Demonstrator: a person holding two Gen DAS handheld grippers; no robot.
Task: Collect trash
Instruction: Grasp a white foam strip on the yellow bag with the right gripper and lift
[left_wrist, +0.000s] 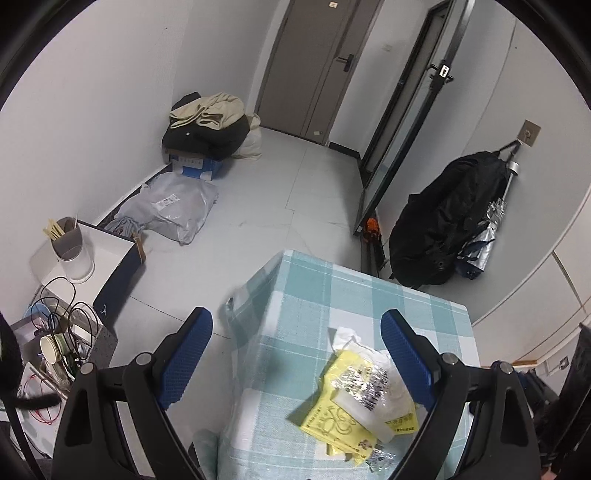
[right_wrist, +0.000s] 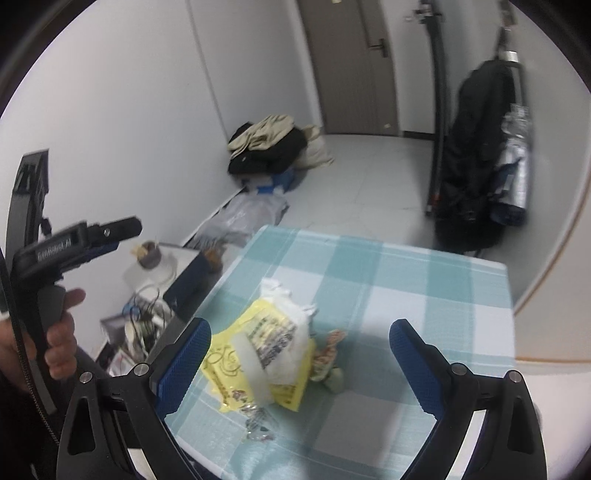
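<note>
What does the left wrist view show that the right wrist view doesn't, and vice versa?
Left wrist only: the paper cup in the floor clutter, and an orange object by the glass door.

Right wrist only: the left gripper from outside, with the hand on its handle.

Both: checked tablecloth, yellow bag with trash on it, clothes pile, hanging black coat.
</note>
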